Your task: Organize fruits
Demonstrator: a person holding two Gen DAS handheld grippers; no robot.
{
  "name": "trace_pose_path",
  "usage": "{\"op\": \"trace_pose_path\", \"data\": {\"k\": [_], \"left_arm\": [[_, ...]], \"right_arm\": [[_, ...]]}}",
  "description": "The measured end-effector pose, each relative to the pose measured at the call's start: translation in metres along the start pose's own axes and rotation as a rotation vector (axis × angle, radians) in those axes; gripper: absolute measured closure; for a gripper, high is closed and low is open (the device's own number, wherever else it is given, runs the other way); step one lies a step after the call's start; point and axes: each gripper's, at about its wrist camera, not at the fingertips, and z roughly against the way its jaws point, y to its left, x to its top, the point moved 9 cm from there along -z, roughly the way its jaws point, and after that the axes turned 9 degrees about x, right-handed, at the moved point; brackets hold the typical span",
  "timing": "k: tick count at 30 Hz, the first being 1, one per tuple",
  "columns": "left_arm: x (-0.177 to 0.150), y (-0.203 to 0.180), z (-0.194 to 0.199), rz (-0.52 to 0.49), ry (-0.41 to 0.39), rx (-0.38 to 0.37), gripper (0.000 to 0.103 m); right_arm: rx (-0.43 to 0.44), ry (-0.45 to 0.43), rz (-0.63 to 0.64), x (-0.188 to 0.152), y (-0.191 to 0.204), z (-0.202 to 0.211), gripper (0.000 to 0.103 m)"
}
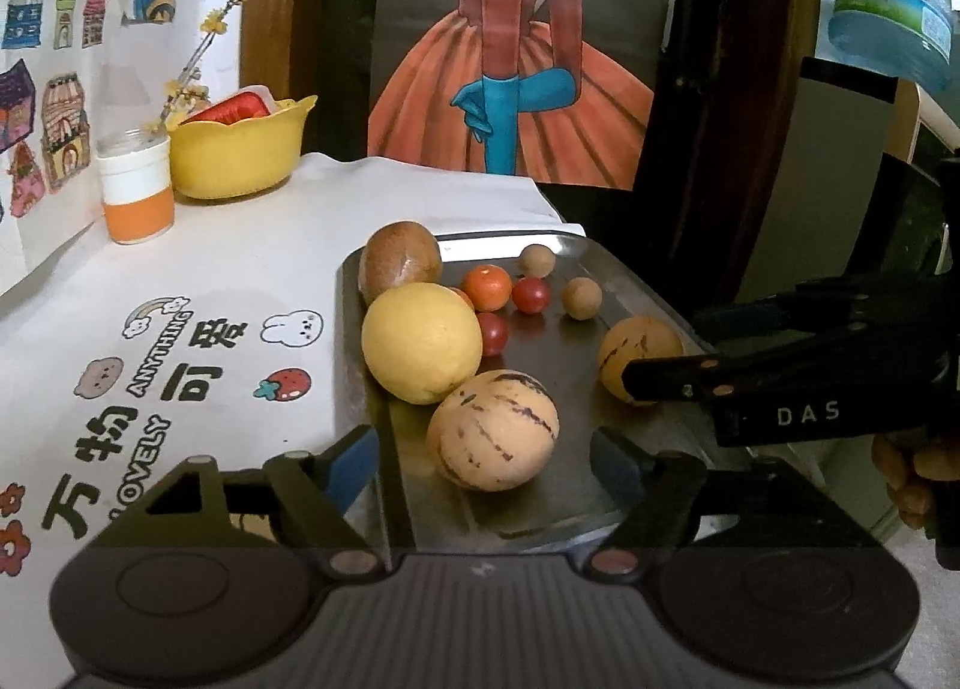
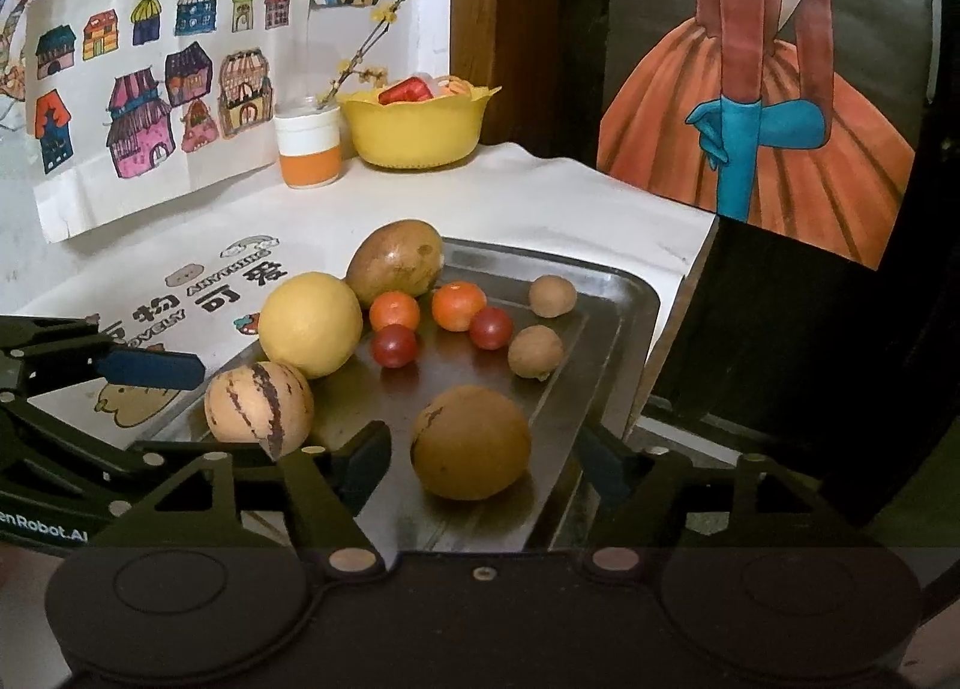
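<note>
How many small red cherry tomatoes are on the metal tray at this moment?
2. One cherry tomato sits beside the big yellow citrus; the other cherry tomato lies just right of it, in front of an orange fruit. More could hide behind the larger fruit.

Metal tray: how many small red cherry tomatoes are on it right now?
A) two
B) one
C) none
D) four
A: two small red cherry tomatoes lie on the metal tray, one beside the big yellow citrus fruit and one next to an orange tangerine; the left wrist view shows the same two.
</note>
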Motion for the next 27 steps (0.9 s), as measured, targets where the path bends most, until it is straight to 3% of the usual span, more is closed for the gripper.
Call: {"op": "trace_pose_path", "data": {"k": [11, 16, 27], "left_arm": [[0.004, 0.02, 0.023, 0.06, -0.059, 0.037, 0.003], [0.007, 0.027, 0.03, 0.102, -0.077, 0.042, 0.001], [0.003, 0.046, 0.049, 0.19, -0.102, 0.083, 0.0]], "right_arm": [[0.002, -0.048, -0.007, 0.004, 0.006, 0.012, 0.009], [0.003, -0.071, -0.012, 0.009, 0.013, 0.017, 0.001], [-0.017, -0.112, -0.016, 0.01, 0.036, 0.035, 0.001]]}}
